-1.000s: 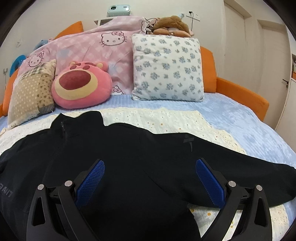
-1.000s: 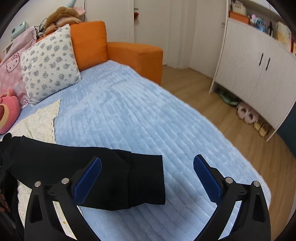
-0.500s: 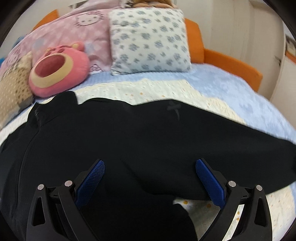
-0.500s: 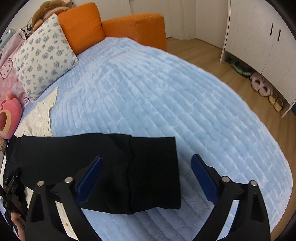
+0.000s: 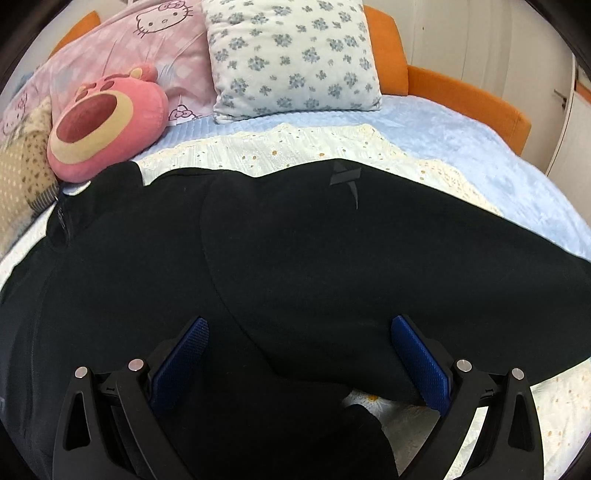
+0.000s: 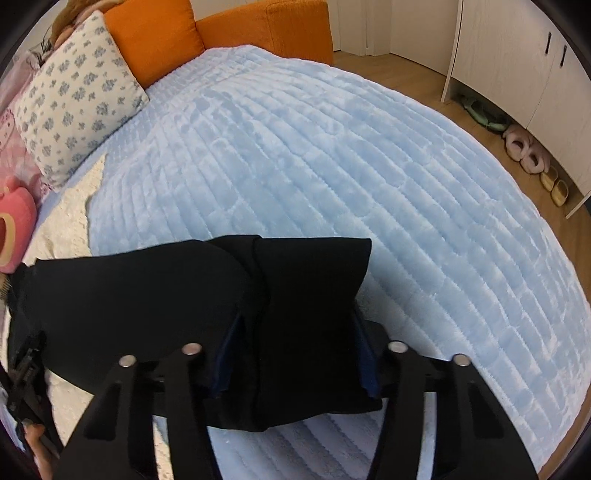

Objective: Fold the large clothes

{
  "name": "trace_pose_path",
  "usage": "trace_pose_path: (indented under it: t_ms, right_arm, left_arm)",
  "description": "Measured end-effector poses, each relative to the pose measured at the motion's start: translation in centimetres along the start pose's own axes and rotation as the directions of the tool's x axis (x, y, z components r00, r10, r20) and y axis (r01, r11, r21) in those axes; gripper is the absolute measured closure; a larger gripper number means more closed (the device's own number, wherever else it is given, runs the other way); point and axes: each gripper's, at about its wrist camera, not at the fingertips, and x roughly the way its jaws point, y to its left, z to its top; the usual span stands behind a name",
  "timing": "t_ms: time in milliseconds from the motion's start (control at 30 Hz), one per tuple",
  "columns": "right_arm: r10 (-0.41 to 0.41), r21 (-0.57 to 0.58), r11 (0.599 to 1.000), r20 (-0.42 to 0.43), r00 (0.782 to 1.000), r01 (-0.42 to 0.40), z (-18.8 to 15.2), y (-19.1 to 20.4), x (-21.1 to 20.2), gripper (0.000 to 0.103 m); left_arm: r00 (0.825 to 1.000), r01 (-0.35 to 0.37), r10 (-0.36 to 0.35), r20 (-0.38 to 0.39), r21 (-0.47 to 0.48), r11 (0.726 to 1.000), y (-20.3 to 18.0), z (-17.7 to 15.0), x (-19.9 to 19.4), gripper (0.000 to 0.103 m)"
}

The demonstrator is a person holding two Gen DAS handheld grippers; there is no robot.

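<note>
While the black jacket (image 5: 295, 258) lay spread across the cream eyelet cover (image 5: 280, 147) on the bed, I had both grippers low over it. My left gripper (image 5: 299, 354) stood with its jaws spread wide, the blue pads (image 5: 421, 362) either side of a stretch of the jacket where sleeve meets body, neither pad pressing the cloth as far as I could see. A small grey logo (image 5: 345, 177) showed on the jacket's upper edge, and its collar (image 5: 62, 221) sat toward the left, near the pink bear cushion (image 5: 103, 122).

On the right wrist view, my right gripper (image 6: 295, 354) was closing its jaws around the sleeve cuff (image 6: 314, 280), which lay out on the pale blue quilted blanket (image 6: 332, 155). The cuff's fabric bunched up between the two fingers and hid most of the pads, so it looked pinched from both sides. A floral pillow (image 6: 74, 96) leaned against the orange headboard (image 6: 155, 33) beyond, and slippers (image 6: 524, 151) sat on the wooden floor by the white cabinet (image 6: 509, 48).
</note>
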Motion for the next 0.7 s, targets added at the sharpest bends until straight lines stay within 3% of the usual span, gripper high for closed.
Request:
trace_pose_path:
  t_ms: [100, 200, 233, 400, 500, 700]
  right_arm:
    - [0.019, -0.01, 1.0, 0.006, 1.0, -0.019, 0.0, 0.6, -0.6, 0.063]
    - [0.003, -0.048, 0.999, 0.009, 1.0, -0.003, 0.1, 1.3, -1.2, 0.065]
    - [0.003, -0.049, 0.999, 0.01, 1.0, -0.002, 0.1, 1.4, -1.3, 0.065]
    - [0.033, -0.034, 0.999, 0.009, 0.999, -0.033, 0.1, 1.5, -2.1, 0.078]
    - [0.025, -0.058, 0.998, 0.023, 0.999, -0.023, 0.1, 2.2, -3.2, 0.08]
    - [0.056, -0.081, 0.995, 0.055, 0.997, -0.051, 0.9, 4.2, -6.3, 0.085]
  left_arm:
    - [0.999, 0.013, -0.012, 0.037, -0.022, 1.0, 0.5, -0.1, -0.8, 0.005]
    - [0.996, 0.056, -0.052, 0.073, -0.045, 0.997, 1.0, 0.1, -2.2, 0.042]
    - [0.995, 0.068, -0.064, 0.083, -0.056, 0.996, 1.2, 0.2, -2.8, 0.048]
    - [0.982, 0.177, -0.16, 0.105, -0.182, 0.967, 3.7, 0.4, -4.0, 0.057]
    - [0.984, 0.176, -0.166, 0.071, -0.19, 0.966, 3.9, 0.2, -3.4, 0.072]
    - [0.983, 0.184, -0.184, 0.022, -0.209, 0.96, 4.1, -0.7, -1.2, 0.072]
